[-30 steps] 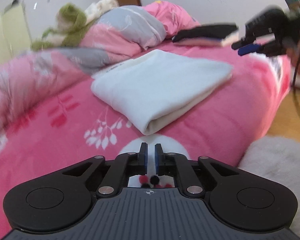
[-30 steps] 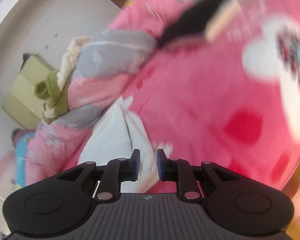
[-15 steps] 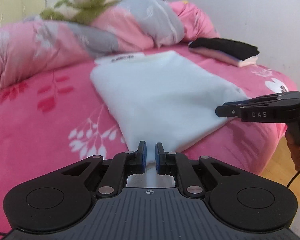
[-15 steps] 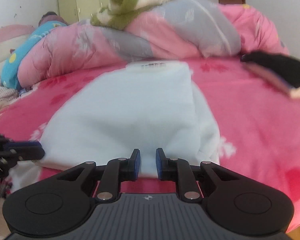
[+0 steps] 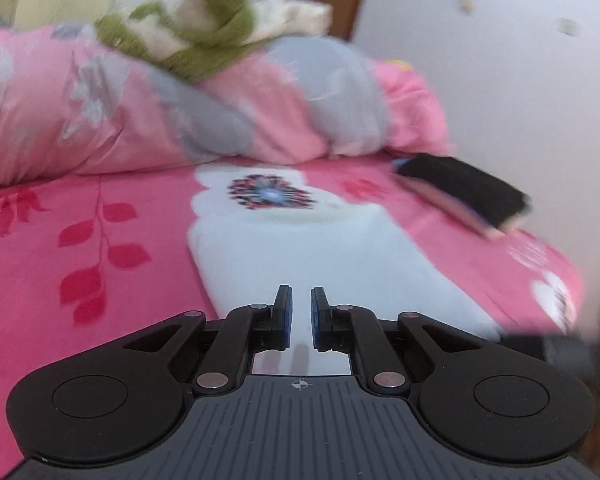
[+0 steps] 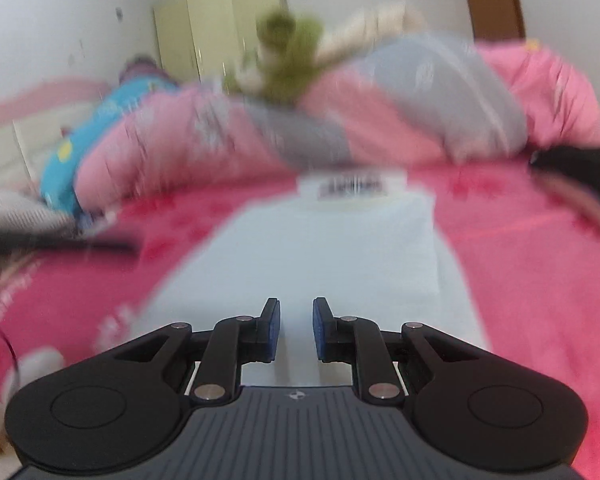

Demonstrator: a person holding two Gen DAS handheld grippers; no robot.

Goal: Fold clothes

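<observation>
the white folded garment [image 5: 300, 256] lies flat on the bed [image 5: 80, 248], on a pink cover with red leaves and a white flower patch. its near end is just in front of both cameras, and its far end points toward the pile of bedding.

the left hand-held gripper [image 5: 300, 300] is above the near end of the garment. its two fingers are almost together, with only a narrow gap, and nothing is between them. the right hand-held gripper [image 6: 296, 312] is also above the near end of the garment [image 6: 320, 248], seen along its length. its fingers stand a little apart, a bit wider than the left ones, and they hold nothing. i cannot tell if either one touches the cloth.

behind the garment a rolled pink and grey quilt [image 5: 220, 112] lies across the bed, with a green and cream garment [image 5: 204, 36] on top of it. to the right, near the wall, a small folded pile with a black piece on top [image 5: 464, 192] rests on the bed. both views are blurred.
</observation>
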